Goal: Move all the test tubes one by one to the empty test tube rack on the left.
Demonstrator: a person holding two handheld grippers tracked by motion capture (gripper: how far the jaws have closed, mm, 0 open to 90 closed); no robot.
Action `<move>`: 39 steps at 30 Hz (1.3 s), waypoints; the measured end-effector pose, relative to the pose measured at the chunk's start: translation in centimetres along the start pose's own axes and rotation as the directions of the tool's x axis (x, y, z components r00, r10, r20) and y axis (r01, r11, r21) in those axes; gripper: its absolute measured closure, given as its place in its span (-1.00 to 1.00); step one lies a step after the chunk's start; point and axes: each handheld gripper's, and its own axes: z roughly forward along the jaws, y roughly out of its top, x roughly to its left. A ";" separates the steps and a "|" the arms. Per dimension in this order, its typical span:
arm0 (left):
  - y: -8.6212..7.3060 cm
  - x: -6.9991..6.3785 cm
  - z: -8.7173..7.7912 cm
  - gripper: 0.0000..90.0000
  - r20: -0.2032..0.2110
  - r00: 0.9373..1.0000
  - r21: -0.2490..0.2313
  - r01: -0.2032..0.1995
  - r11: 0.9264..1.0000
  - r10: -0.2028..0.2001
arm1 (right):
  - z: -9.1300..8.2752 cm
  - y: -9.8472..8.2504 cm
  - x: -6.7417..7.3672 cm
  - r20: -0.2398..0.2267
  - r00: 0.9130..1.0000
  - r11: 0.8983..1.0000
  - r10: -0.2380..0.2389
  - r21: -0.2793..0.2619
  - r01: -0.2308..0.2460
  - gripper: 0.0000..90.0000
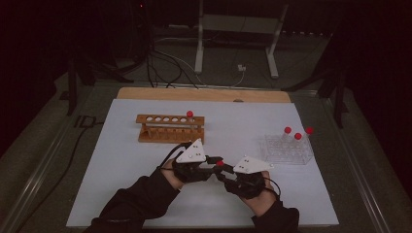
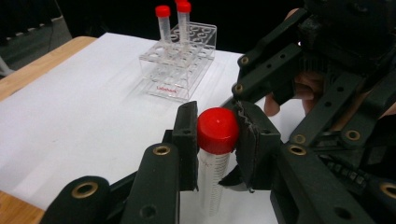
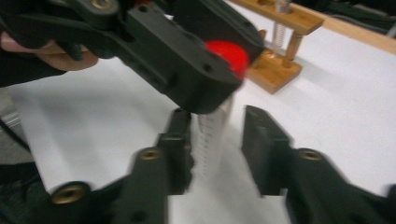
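Observation:
A clear tube with a red cap (image 2: 217,133) stands upright between my two grippers near the table's front middle (image 1: 220,163). My left gripper (image 2: 217,116) is shut on the red cap, one pad on each side. In the right gripper view the tube's graduated body (image 3: 212,135) sits between the jaws of my right gripper (image 3: 217,126). Its left pad is close against the tube, and a gap shows on the other side, so it is open. The left gripper's body (image 3: 187,60) hangs over the cap (image 3: 231,53) there.
A wooden rack (image 1: 170,127) stands behind the grippers with one red-capped tube (image 1: 189,114) at its right end. A clear plastic rack (image 1: 287,149) at the right holds three red-capped tubes (image 1: 298,136). White paper (image 1: 121,160) covers the table.

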 end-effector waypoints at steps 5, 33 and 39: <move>-0.1 0.6 -0.9 0.60 -0.031 1.000 -0.002 0.004 1.000 -0.004 | -0.4 -0.1 -0.4 0.019 1.000 1.000 0.016 -0.023 -0.016 0.04; 0.7 8.0 -6.5 0.60 -0.334 0.942 -0.041 0.034 0.999 -0.046 | -1.2 -0.2 -1.5 0.000 0.999 0.997 0.051 -0.053 -0.051 -1.00; 1.7 9.6 -6.7 0.60 -0.392 0.918 -0.071 0.033 0.997 -0.058 | -1.3 -0.2 -1.6 0.003 0.999 0.997 0.050 -0.055 -0.050 -1.00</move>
